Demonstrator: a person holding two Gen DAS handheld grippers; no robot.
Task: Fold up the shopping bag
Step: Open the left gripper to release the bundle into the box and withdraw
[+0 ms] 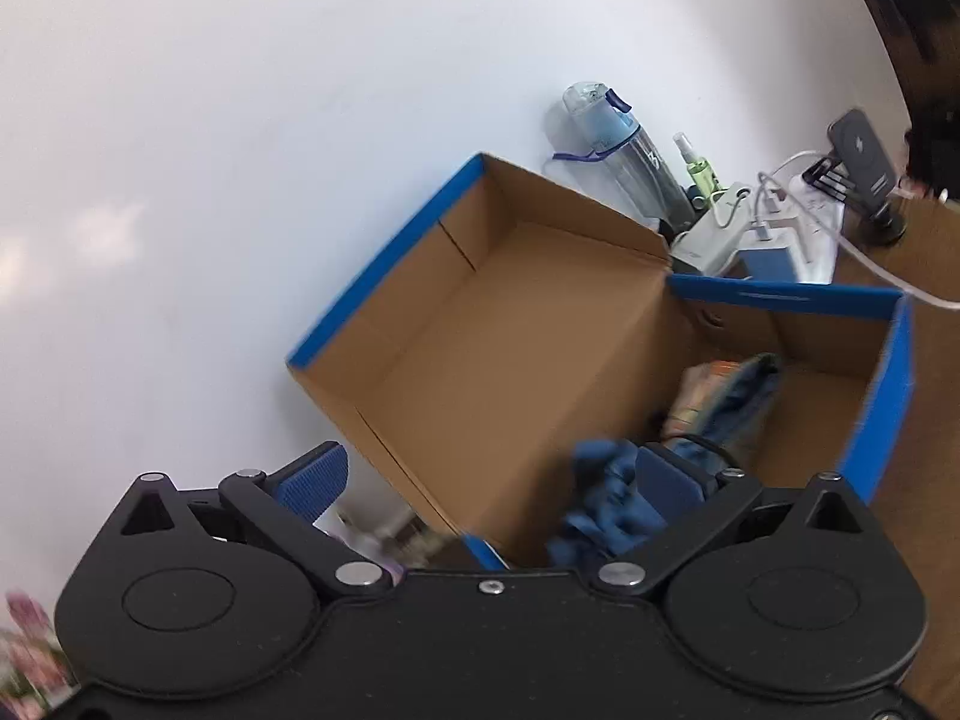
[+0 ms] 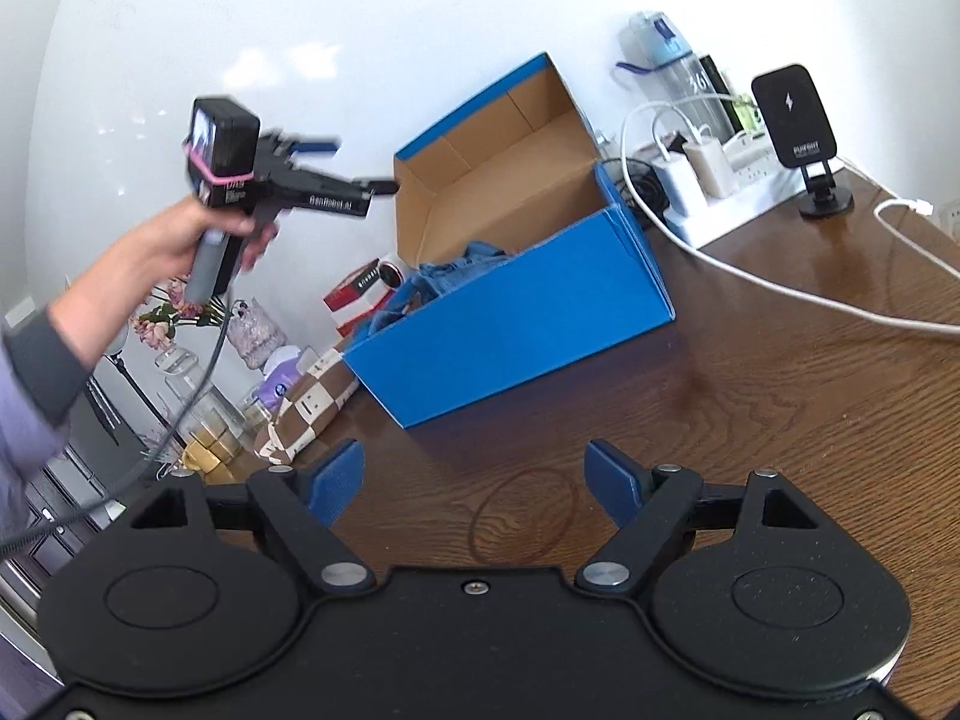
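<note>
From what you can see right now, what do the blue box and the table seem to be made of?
The blue box looks like corrugated cardboard: matte brown inside, smooth blue printed outside, with folded flaps and creases. The table looks like dark wood or a wood-look veneer: visible grain and a slight sheen. Which of the two cannot be told.

A lightning-bolt sign marks the black charger stand (image 2: 794,114); other lettering is blurred.

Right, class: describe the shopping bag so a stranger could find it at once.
Find the blue box with its lid open on the brown table. Inside lies the bag, crumpled blue cloth at the near end. Nothing else there is soft fabric.
</note>
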